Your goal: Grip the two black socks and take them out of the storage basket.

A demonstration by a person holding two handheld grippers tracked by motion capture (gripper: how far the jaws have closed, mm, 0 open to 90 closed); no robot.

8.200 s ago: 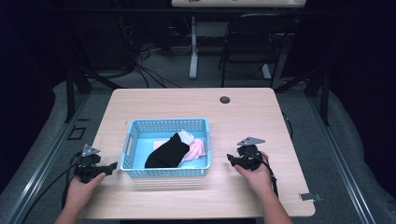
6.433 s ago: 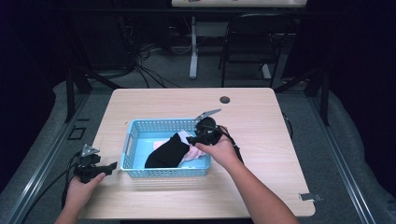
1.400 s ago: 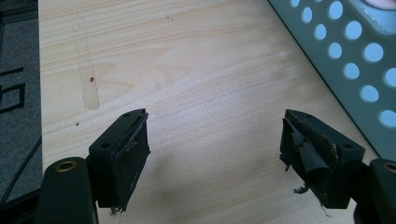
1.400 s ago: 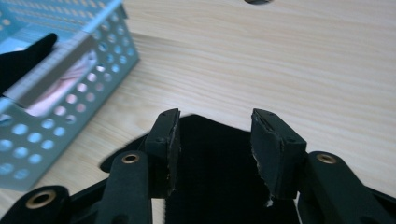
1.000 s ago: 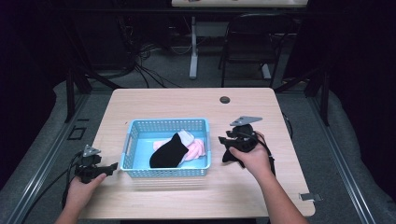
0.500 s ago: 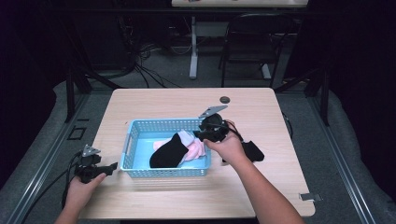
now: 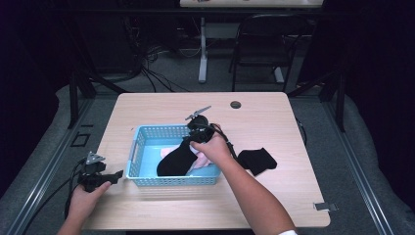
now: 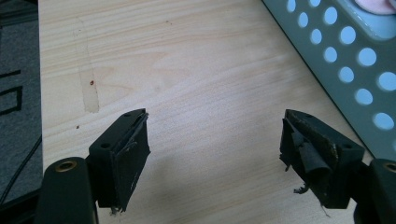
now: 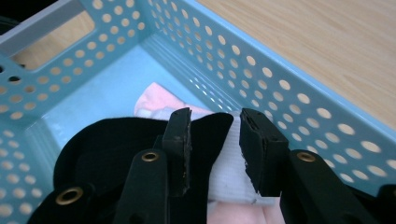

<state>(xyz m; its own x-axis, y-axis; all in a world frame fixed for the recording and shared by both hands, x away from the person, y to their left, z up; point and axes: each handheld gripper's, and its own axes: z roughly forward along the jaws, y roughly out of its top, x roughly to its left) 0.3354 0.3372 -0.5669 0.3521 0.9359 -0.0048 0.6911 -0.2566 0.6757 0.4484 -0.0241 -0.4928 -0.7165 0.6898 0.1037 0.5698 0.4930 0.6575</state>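
Right tool (image 9: pixel 212 140) over basket (image 7: pixel 142 147): 1 black sock (image 7: pixel 176 159), 1 pink (image 9: pixel 149 100).

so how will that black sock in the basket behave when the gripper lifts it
Probably floppy: the black sock lies draped over other cloth in the blue basket. Likely light, being thin fabric. It may drag the pink piece along, since they overlap under the right gripper.

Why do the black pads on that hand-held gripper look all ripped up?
The pads of the left hand-held gripper are worn: their black covering peels and curls at the edges, with frayed bits hanging off. Also, one black sock lies on the table to the right of the blue basket, apart from the socks inside.
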